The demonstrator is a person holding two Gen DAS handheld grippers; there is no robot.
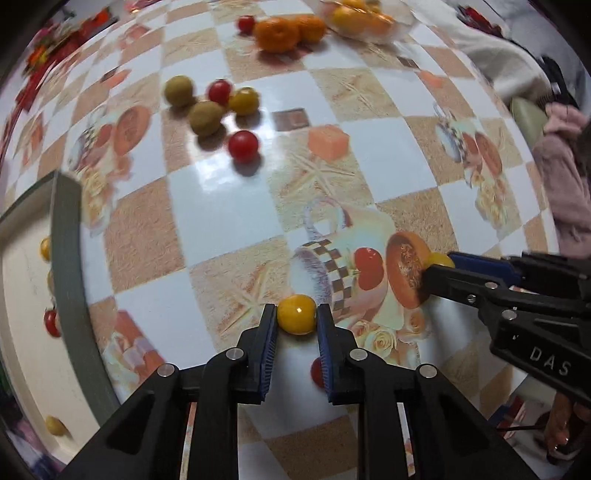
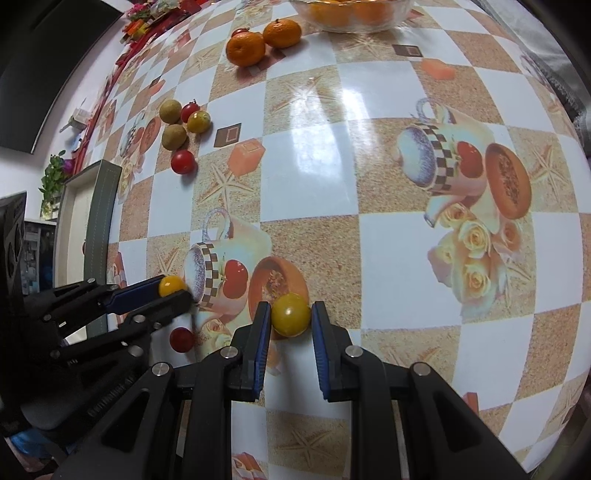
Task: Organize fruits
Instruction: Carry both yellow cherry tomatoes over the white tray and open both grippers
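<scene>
Plainly the sorting was only partly done. A few small fruits already lay in the tray (image 1: 66,258) at the left edge of the table (image 1: 229,206), and oranges filled the bowl (image 2: 354,18) at the far side. Left loose were two oranges (image 2: 245,48), a cluster of green, red and yellow fruits (image 2: 184,133), and a red tomato (image 2: 181,339) near the claws. The left gripper (image 1: 296,317) was clamped on a yellow tomato (image 1: 296,314) just above the cloth. The right gripper (image 2: 290,317) was likewise closed on another yellow fruit (image 2: 290,314). Both pieces probably belonged in the tray, well apart from them.
</scene>
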